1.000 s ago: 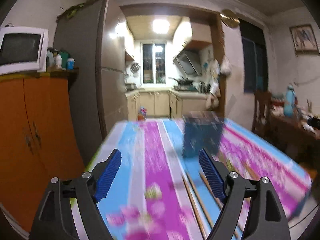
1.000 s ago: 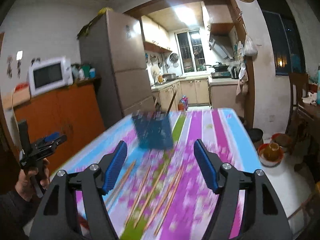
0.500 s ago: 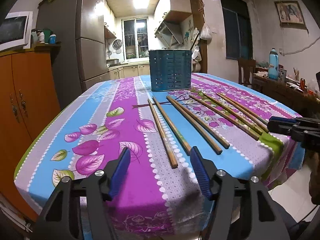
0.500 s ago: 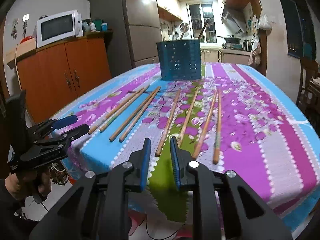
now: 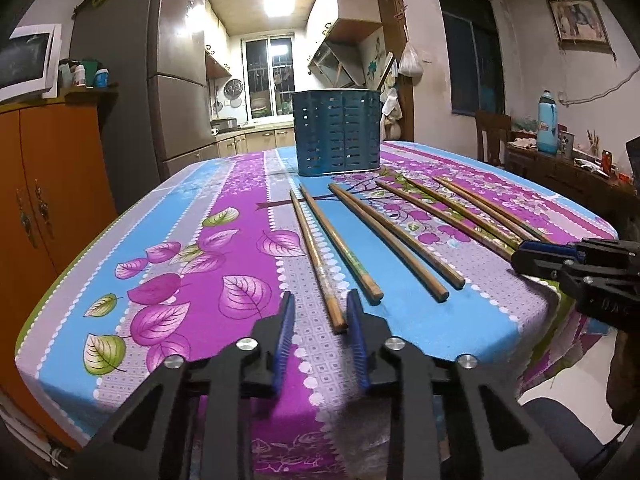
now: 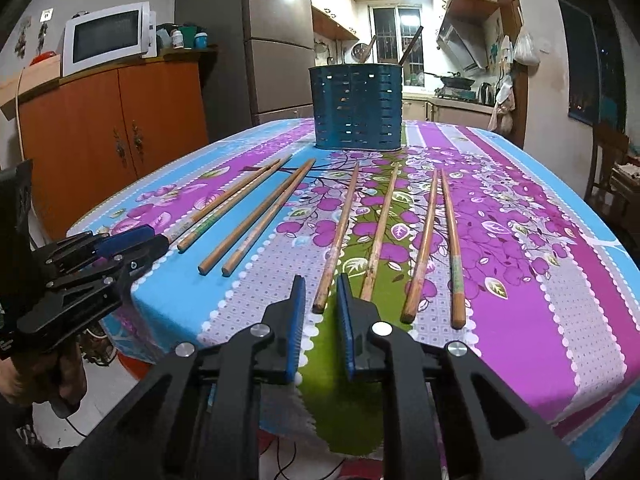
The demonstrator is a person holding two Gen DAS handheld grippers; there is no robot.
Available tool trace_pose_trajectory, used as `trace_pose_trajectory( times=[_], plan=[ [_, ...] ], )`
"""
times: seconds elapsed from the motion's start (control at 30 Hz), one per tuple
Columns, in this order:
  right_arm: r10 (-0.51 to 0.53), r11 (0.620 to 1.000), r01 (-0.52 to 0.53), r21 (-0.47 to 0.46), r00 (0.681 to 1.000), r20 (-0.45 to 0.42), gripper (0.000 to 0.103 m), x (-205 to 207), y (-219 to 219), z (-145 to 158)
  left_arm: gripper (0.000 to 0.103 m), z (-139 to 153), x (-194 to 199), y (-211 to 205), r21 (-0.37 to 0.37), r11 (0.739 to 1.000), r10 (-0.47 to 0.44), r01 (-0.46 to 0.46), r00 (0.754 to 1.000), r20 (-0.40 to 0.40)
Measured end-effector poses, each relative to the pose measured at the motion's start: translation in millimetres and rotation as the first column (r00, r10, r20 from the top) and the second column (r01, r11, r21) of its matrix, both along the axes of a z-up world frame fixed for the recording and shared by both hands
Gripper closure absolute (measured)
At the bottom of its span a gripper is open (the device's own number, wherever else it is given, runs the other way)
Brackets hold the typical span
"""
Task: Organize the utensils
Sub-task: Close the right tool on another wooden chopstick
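Several wooden chopsticks [image 5: 316, 256] lie side by side on the flowered tablecloth [image 5: 192, 256], pointing toward a dark blue slotted utensil holder [image 5: 337, 132] at the far end. They also show in the right wrist view [image 6: 338, 236], with the holder [image 6: 357, 106] behind them holding two sticks. My left gripper [image 5: 320, 304] sits low at the near table edge, jaws narrowly apart and empty, just left of the leftmost chopstick's near end. My right gripper [image 6: 320, 286] is likewise narrowly open and empty, around the near tip of a middle chopstick.
An orange cabinet [image 6: 112, 120] with a microwave [image 6: 106, 38] stands left of the table, a tall fridge [image 6: 276, 40] behind it. A chair [image 5: 492, 136] and cluttered side table [image 5: 560, 160] stand to the right. The kitchen lies beyond.
Both grippers dropped from a raised, wide-open pose to the near table edge, and their jaws narrowed. The left closed in further in the last half second.
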State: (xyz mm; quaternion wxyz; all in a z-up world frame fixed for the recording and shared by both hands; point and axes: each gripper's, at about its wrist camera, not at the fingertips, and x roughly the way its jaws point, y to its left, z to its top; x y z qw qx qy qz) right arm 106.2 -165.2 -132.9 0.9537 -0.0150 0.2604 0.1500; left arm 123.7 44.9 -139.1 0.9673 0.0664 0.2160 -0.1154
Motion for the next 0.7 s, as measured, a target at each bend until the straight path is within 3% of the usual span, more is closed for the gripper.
trace_pose_trajectory(
  times=[0.1,0.5,0.63,0.7],
  plan=[
    [-0.009,1.000,0.009,-0.003,1.000,0.013,0.089,-1,1,0,0.082,-2,-1,-5,0.012,1.000,-0.002,0.002,1.000,0.016],
    [-0.029,1.000,0.028,0.005,0.998,0.047,0.089,-3,2,-3,0.082,-11,-9,-11,0.021,0.999,0.046,-0.048,0.994,0.099],
    [-0.036,0.999,0.036,-0.002,0.997,0.070,0.090,-7,3,-5,0.093,-13,-11,-11,0.008,0.999,0.046,-0.047,0.993,0.108],
    [-0.038,0.999,0.039,-0.004,0.996,0.081,0.090,-8,3,-6,0.093,-13,-11,-10,-0.002,0.999,0.051,-0.051,0.993,0.107]
  ],
)
